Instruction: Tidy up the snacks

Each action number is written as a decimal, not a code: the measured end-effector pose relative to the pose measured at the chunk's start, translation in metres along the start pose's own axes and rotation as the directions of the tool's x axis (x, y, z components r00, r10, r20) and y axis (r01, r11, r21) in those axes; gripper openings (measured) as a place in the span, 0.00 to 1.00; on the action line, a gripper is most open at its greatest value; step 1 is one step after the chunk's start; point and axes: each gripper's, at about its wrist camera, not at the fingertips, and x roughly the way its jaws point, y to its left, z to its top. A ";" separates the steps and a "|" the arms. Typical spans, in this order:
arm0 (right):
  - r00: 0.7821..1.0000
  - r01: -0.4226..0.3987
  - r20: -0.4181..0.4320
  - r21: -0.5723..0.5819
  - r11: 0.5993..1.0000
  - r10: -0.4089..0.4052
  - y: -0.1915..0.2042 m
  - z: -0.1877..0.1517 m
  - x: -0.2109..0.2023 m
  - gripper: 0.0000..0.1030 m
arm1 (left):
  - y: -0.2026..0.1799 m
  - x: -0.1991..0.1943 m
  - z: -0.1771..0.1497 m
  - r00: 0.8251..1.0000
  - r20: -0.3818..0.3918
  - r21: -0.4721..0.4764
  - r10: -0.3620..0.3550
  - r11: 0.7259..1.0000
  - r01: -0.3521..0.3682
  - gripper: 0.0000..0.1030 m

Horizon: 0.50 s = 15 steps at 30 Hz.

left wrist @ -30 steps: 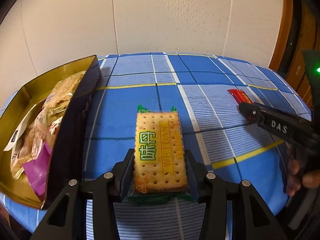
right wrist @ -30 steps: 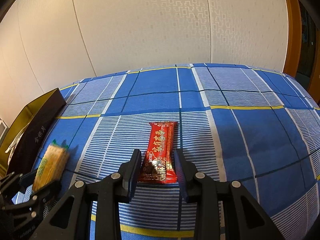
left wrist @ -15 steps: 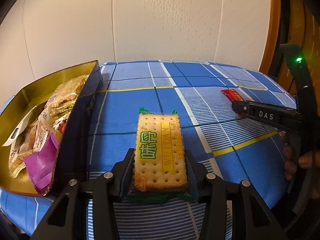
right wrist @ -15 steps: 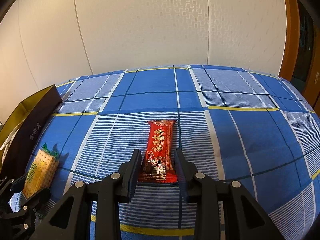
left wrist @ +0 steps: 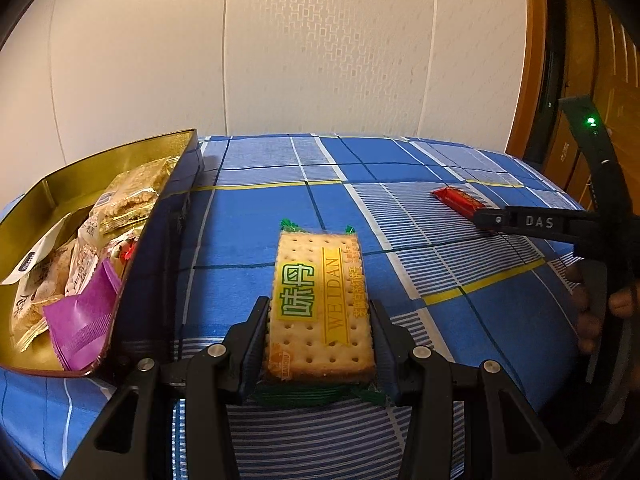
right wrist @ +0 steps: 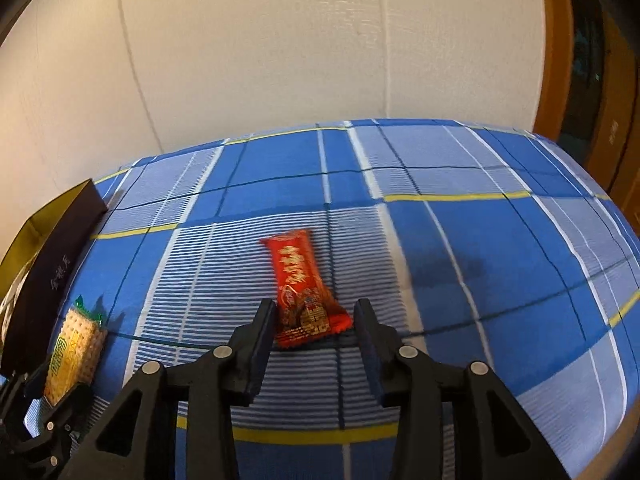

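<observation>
My left gripper point(left wrist: 318, 320) is shut on a cracker packet point(left wrist: 320, 300), yellow label with green print, held above the blue checked tablecloth point(left wrist: 400, 168); it also shows in the right wrist view point(right wrist: 74, 348). A gold tin point(left wrist: 72, 176) with several wrapped snacks lies to its left. My right gripper point(right wrist: 316, 316) is open, its fingers either side of the near end of a red snack bar point(right wrist: 300, 288) lying on the cloth. The bar point(left wrist: 458, 199) and right gripper point(left wrist: 520, 222) show at the right in the left wrist view.
A purple packet point(left wrist: 80, 320) lies at the tin's near end. The tin's dark outer wall point(right wrist: 56, 248) stands at the left in the right wrist view. A pale wall lies behind the table, a wooden door frame point(left wrist: 528, 60) at the right.
The left gripper has risen slightly with the cracker packet. The right gripper has opened wider around the red bar, which now lies skewed between the fingers.
</observation>
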 end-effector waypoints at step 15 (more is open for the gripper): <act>0.998 0.013 -0.055 -0.144 0.989 -0.021 0.019 0.029 0.009 0.53 | 0.000 -0.005 -0.002 1.000 -0.002 -0.012 -0.009 1.000 0.009 0.47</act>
